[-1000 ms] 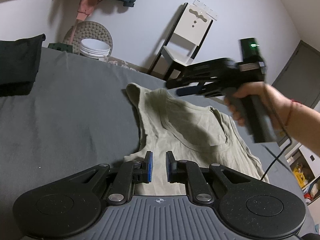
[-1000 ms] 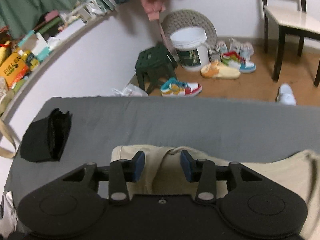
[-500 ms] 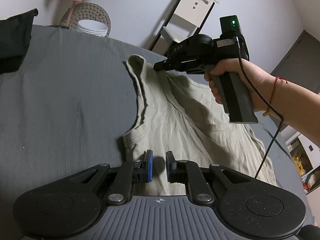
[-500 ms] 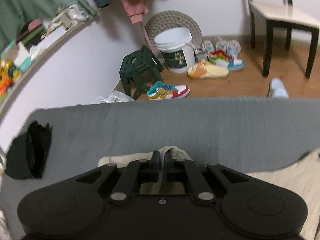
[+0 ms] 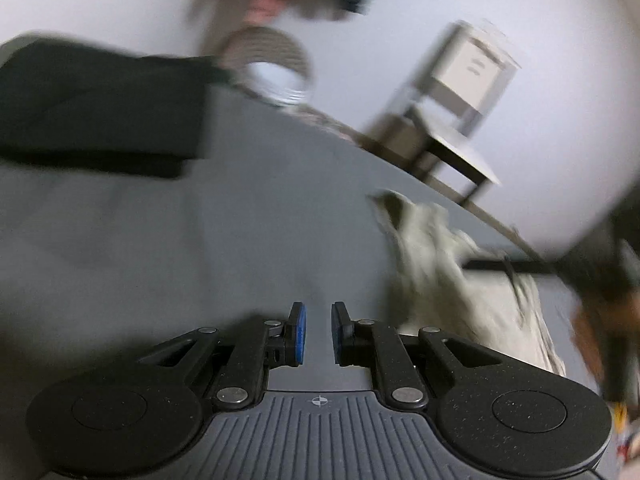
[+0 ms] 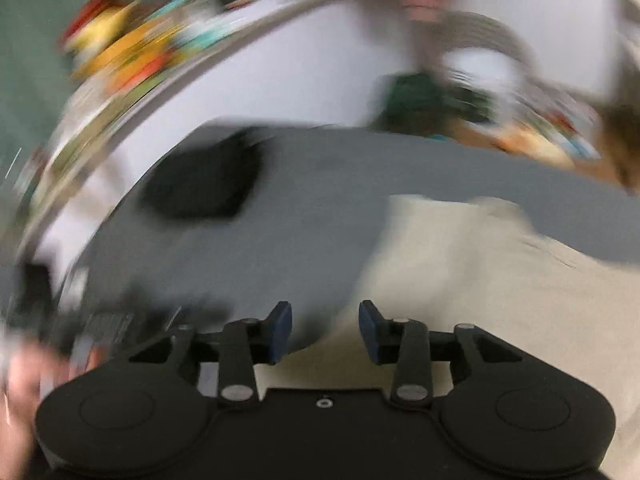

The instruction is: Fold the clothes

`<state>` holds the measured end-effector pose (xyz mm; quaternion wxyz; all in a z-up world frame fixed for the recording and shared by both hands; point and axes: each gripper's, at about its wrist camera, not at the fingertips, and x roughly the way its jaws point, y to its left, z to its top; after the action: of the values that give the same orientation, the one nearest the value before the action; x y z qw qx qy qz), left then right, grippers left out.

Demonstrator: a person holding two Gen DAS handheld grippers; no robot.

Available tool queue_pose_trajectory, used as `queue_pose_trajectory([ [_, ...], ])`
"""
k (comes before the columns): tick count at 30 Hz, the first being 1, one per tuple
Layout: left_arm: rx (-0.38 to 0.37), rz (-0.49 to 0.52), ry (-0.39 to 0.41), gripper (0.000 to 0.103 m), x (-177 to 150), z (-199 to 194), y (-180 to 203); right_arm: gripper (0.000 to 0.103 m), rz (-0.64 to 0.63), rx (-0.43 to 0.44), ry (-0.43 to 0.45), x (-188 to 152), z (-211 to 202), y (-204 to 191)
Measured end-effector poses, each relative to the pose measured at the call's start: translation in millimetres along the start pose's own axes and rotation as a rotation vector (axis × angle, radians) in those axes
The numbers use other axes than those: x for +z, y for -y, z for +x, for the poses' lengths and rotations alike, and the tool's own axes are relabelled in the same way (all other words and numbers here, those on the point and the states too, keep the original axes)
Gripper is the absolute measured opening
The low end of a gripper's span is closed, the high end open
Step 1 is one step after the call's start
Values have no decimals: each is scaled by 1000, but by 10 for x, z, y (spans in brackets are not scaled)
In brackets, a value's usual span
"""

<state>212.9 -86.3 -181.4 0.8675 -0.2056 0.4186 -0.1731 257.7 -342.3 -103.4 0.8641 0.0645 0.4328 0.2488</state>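
Both views are motion-blurred. The left gripper [image 5: 316, 332] hangs over bare grey bedding [image 5: 248, 240], its pads slightly apart and empty; the beige top [image 5: 460, 280] lies bunched to its right. The right gripper [image 6: 325, 330] stands wide apart, empty, over the top's edge, a black folded garment [image 6: 200, 184] further left.

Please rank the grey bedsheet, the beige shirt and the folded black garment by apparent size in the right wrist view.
1. grey bedsheet
2. beige shirt, though it lies nearer the camera
3. folded black garment
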Motion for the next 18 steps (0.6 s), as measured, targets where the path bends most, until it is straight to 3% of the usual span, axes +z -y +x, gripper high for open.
queue_pose_trajectory([
  [2,-27,-100,4,12,34,-11,-151,36,-226,3,-44,-47,157,-407],
  [5,-85,-165,5,12,49,-9,-242,27,-425,-34,-138,-73,435,-710],
  [9,-107,-134,-14,12,26,23,-209,8,-442,-40,-211,-60,506,-674],
  [18,-126,-4,-95,12,-68,141,55,8,-342,-37,-262,-183,403,-446],
])
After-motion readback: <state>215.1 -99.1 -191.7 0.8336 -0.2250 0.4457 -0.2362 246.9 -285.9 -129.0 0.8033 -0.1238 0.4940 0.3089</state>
